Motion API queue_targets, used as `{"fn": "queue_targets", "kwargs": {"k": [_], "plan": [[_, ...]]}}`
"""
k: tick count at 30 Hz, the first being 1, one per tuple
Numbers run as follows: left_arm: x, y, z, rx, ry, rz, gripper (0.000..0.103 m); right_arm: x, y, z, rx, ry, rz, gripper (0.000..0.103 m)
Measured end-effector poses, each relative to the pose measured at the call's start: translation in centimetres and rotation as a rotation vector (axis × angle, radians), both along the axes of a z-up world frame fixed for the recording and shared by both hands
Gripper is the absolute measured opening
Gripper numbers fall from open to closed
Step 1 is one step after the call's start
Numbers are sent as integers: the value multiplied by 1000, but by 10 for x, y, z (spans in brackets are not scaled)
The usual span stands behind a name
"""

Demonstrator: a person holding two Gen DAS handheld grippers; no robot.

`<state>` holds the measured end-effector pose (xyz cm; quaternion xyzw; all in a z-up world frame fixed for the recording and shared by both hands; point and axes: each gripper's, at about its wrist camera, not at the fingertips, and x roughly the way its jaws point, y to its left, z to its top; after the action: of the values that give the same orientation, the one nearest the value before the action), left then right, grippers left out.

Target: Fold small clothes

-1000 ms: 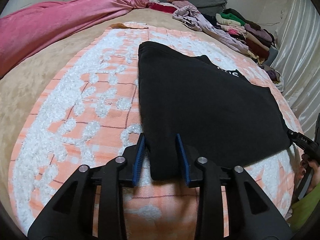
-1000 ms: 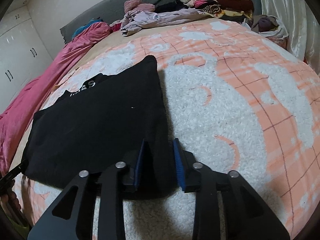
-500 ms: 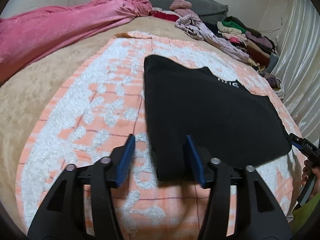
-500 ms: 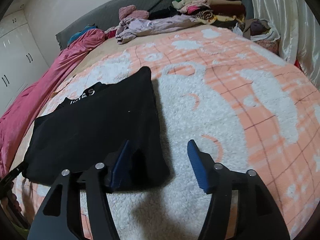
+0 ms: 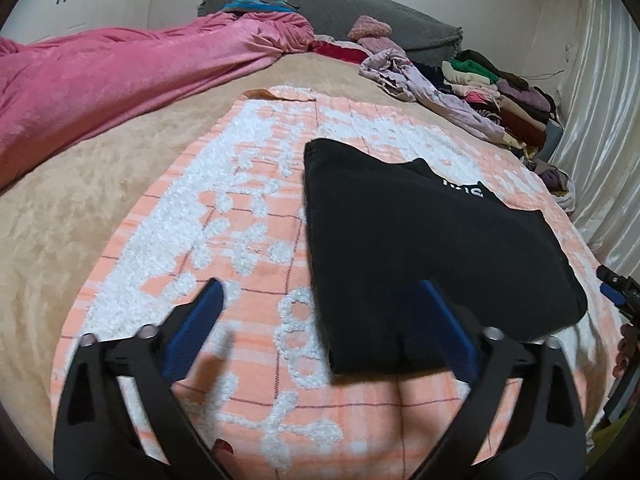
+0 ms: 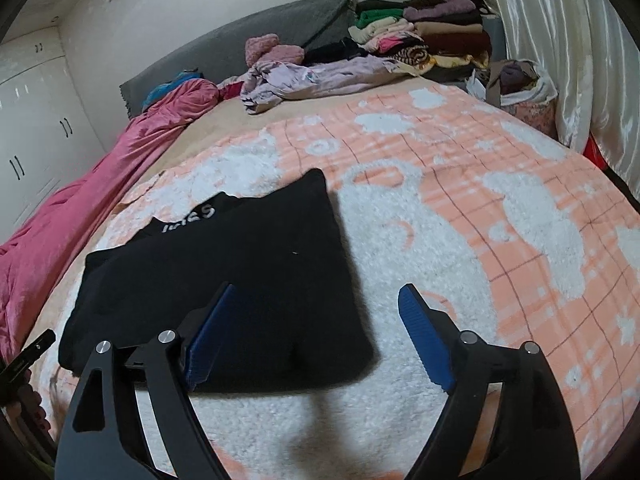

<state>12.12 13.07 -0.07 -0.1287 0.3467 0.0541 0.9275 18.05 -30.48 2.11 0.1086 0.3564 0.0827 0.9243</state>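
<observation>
A black garment (image 5: 420, 240) with white lettering lies folded flat on the orange-and-white blanket (image 5: 240, 216). It also shows in the right wrist view (image 6: 240, 272). My left gripper (image 5: 320, 292) is open and empty above the garment's near left corner. My right gripper (image 6: 320, 292) is open and empty above its near right corner. Neither holds the cloth.
A pink quilt (image 5: 120, 76) lies along the bed's left side. Loose clothes (image 6: 320, 76) and a stack of folded clothes (image 6: 432, 28) sit at the head of the bed. A filled bag (image 6: 524, 92) and white curtains (image 6: 560, 40) are on the right.
Both grippers opened, let go of the garment's near edge and drew back a little. The garment now lies flat on the blanket.
</observation>
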Motion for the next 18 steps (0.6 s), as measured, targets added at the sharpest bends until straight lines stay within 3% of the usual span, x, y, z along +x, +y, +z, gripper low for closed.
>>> {"fn": "queue_targets", "kwargs": {"k": [11, 18], "plan": [[-1, 5, 1, 24, -10, 35, 93, -8, 30, 12, -9, -30, 79, 82], [-1, 13, 1, 16, -14, 56, 93, -15, 73, 15, -42, -47, 181, 82]]}}
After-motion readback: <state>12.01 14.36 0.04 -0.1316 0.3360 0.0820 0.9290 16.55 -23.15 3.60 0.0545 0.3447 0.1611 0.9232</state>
